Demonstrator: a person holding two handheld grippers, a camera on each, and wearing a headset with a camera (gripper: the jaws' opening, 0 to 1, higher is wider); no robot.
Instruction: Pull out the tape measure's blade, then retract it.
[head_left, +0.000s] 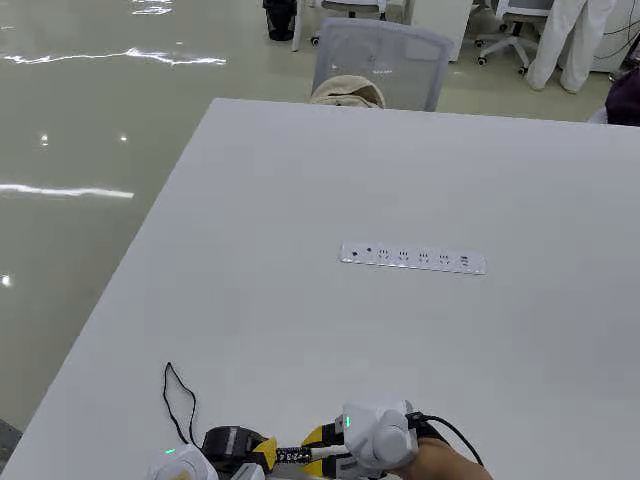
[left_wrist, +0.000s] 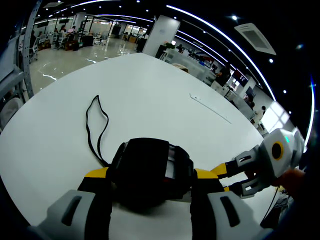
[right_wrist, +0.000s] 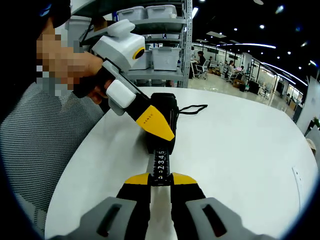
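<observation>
The strap (head_left: 178, 400) loops on the white table (head_left: 400, 180) near its front edge. The left gripper (left_wrist: 150, 176), cut off at the bottom of the head view, clamps the black tape measure (left_wrist: 150, 167) and half hides it. A short blade (right_wrist: 160, 162) runs right, and the right gripper (right_wrist: 161, 179) pinches its end.

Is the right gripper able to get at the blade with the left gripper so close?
Likely yes: the right gripper is shut on the blade just outside the case, and the left gripper holds the case itself, leaving the blade clear.
</observation>
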